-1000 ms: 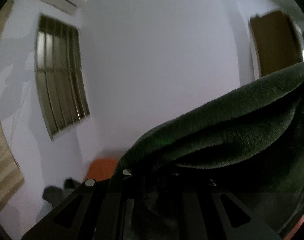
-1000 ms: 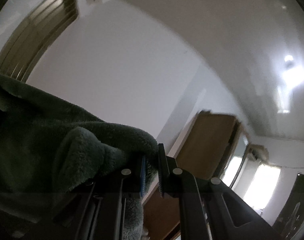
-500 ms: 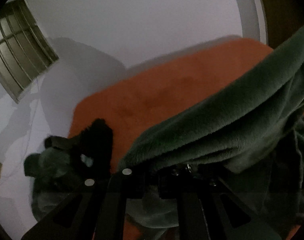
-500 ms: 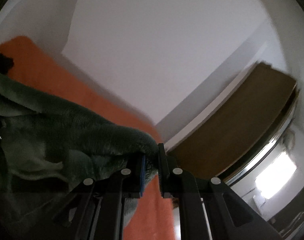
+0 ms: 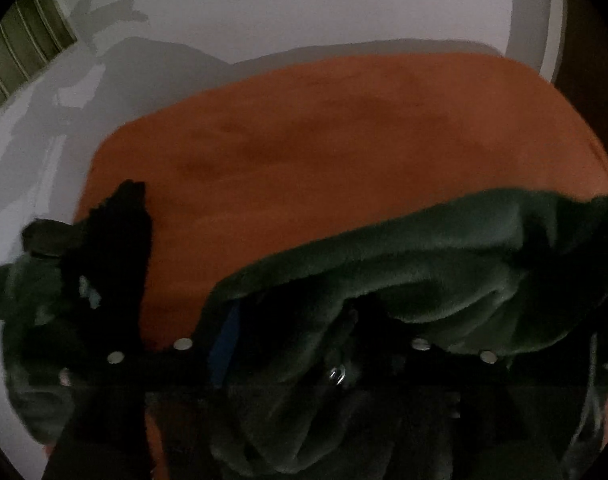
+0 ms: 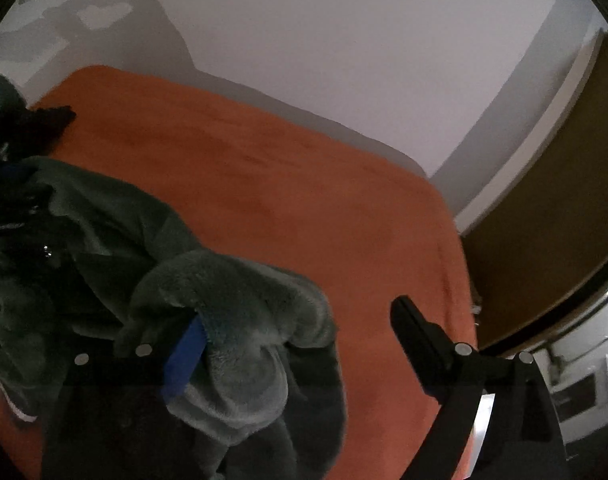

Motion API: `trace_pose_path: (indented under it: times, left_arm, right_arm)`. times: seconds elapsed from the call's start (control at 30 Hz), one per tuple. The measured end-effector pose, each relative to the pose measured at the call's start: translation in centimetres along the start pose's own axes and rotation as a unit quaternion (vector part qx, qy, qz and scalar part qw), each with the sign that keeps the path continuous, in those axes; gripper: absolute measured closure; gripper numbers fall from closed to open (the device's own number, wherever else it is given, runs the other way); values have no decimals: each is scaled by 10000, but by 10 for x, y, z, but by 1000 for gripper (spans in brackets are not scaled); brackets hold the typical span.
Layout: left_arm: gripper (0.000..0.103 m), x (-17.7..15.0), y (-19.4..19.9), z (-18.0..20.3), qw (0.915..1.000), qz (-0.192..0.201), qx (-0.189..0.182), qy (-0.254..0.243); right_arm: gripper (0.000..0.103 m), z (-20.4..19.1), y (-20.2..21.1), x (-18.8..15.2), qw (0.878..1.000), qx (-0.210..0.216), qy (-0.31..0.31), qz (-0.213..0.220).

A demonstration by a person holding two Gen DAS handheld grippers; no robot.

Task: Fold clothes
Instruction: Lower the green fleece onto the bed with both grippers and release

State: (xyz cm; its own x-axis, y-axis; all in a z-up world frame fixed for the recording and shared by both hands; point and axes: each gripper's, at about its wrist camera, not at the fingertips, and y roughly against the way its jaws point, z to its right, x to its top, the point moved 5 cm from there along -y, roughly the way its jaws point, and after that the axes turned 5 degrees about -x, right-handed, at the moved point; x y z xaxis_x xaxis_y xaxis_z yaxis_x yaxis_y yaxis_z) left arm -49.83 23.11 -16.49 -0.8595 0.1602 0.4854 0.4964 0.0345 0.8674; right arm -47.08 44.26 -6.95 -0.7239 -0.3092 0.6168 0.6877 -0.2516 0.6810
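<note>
Fleece green garment [image 5: 423,264] heaped at bed's [image 5: 323,140] near edge, dropped for spreading | left tool [image 5: 304,344] opening, cloth draped between jaws, unpinched | right tool [image 6: 300,332] opening, fleece on blue pad [image 6: 184,356], released

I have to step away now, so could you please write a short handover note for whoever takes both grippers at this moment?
Left gripper: jaws opening, the dark green fleece garment draped loosely between and over them, not pinched.
Right gripper: jaws opening wide; fleece lies against the blue pad of one finger, the other finger stands clear.
The garment is bunched on the near part of the orange bed cover. A pile of black and green clothes lies at the cover's left edge.
Done: garment brought down and being released.
Left: spread it flat, fold it, then the pile.
</note>
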Motion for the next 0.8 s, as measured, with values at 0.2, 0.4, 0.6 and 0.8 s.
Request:
trace_pose_path:
  times: [0.2, 0.4, 0.6, 0.8]
  left_arm:
    - [36, 8, -11, -36, 9975, -143, -430, 537]
    - [36, 15, -6, -64, 9973, -50, 519, 523]
    - [36, 18, 17, -65, 9963, 178, 772, 330]
    - [35, -34, 38, -48, 9995, 232, 211, 63]
  right_arm:
    - [12, -14, -21, -16, 9982, -17, 549, 243]
    - [12, -22, 1, -35, 9975, 379, 270, 525]
    - [8, -13, 61, -58, 9921, 847, -142, 910]
    - [4, -21, 100, -77, 9923, 715, -205, 985]
